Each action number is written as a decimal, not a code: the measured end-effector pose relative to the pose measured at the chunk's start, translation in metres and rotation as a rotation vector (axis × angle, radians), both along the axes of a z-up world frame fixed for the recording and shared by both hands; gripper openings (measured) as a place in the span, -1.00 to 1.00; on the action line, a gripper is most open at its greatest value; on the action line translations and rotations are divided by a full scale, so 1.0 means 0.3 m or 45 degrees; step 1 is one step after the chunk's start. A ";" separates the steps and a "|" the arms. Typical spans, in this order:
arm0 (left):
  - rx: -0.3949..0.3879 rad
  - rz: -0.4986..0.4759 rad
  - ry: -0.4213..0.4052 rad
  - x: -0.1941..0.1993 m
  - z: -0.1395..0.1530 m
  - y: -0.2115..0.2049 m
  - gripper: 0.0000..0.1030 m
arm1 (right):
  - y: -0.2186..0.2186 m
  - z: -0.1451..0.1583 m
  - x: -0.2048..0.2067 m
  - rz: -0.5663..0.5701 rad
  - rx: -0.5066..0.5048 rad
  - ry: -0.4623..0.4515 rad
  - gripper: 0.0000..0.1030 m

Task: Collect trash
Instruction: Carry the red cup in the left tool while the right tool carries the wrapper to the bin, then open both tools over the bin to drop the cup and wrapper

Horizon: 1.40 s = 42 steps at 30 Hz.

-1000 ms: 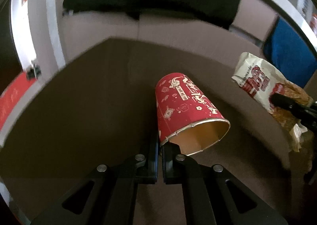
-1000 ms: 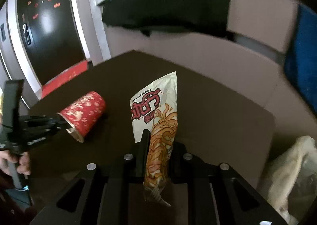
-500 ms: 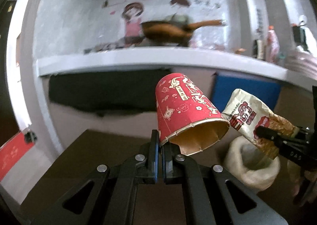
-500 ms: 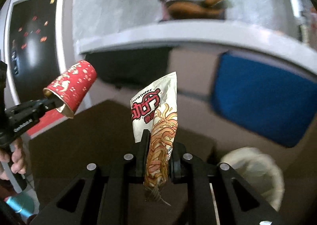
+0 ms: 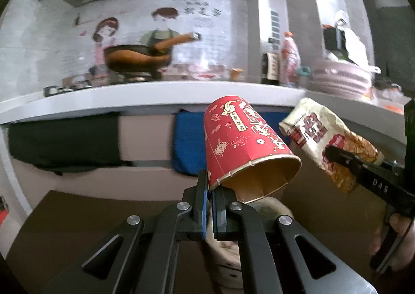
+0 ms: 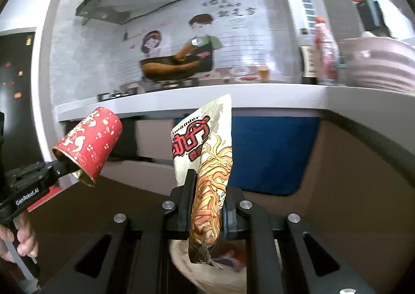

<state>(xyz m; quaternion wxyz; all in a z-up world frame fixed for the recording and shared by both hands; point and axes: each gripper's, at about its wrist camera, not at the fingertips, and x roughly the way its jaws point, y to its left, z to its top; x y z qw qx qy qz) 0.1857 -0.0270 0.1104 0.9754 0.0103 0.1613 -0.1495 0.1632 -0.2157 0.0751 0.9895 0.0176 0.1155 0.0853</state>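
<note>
- The left gripper [image 5: 209,190] is closed on the rim of a red paper cup [image 5: 241,143], which is held in the air and tipped so its open mouth faces down and toward the camera.
- The right gripper [image 6: 206,205] pinches a noodle snack wrapper [image 6: 207,164], which stands upright between its fingers.
- A pale open bag [image 6: 233,275] sits just below both grippers, above a dark brown table [image 5: 77,216].
- A white kitchen counter [image 6: 259,94] runs behind.
</note>
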 end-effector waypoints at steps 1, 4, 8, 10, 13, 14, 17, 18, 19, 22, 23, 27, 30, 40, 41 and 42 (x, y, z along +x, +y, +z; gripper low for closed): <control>0.000 -0.017 0.015 0.010 -0.010 -0.026 -0.95 | -0.015 -0.001 -0.004 -0.008 0.005 0.002 -0.71; 0.020 -0.043 0.048 0.032 -0.052 -0.096 -0.95 | -0.070 -0.018 -0.018 -0.037 0.014 0.015 -0.70; 0.032 -0.054 0.106 0.084 -0.111 -0.138 -0.95 | -0.102 -0.061 0.004 -0.054 0.014 0.039 -0.69; 0.035 -0.045 0.129 0.109 -0.143 -0.138 -0.95 | -0.109 -0.084 0.020 -0.052 0.020 0.061 -0.69; 0.032 -0.034 0.170 0.152 -0.191 -0.137 -0.95 | -0.117 -0.121 0.057 -0.049 0.024 0.092 -0.68; 0.032 -0.033 0.185 0.163 -0.206 -0.135 -0.95 | -0.116 -0.136 0.069 -0.049 0.024 0.104 -0.68; 0.040 -0.025 0.250 0.214 -0.267 -0.139 -0.95 | -0.110 -0.182 0.105 -0.047 0.024 0.147 -0.68; 0.043 -0.023 0.271 0.230 -0.287 -0.140 -0.95 | -0.109 -0.196 0.117 -0.048 0.024 0.162 -0.68; 0.042 -0.020 0.290 0.247 -0.305 -0.138 -0.95 | -0.111 -0.205 0.132 -0.048 0.025 0.175 -0.67; 0.033 -0.010 0.336 0.286 -0.354 -0.135 -0.95 | -0.113 -0.249 0.178 -0.046 0.033 0.225 -0.66; 0.033 -0.010 0.347 0.297 -0.367 -0.136 -0.95 | -0.114 -0.266 0.193 -0.046 0.035 0.240 -0.65; 0.043 -0.019 0.395 0.345 -0.424 -0.146 -0.95 | -0.112 -0.333 0.265 -0.049 0.037 0.314 -0.65; 0.030 -0.024 0.441 0.383 -0.459 -0.146 -0.95 | -0.110 -0.372 0.304 -0.051 0.040 0.352 -0.65; -0.020 -0.058 0.565 0.469 -0.538 -0.134 -0.95 | -0.115 -0.442 0.398 -0.056 0.082 0.446 -0.65; -0.022 -0.062 0.564 0.469 -0.539 -0.135 -0.95 | -0.112 -0.448 0.403 -0.055 0.083 0.455 -0.65; -0.026 -0.073 0.564 0.473 -0.540 -0.138 -0.95 | -0.111 -0.452 0.405 -0.054 0.085 0.459 -0.65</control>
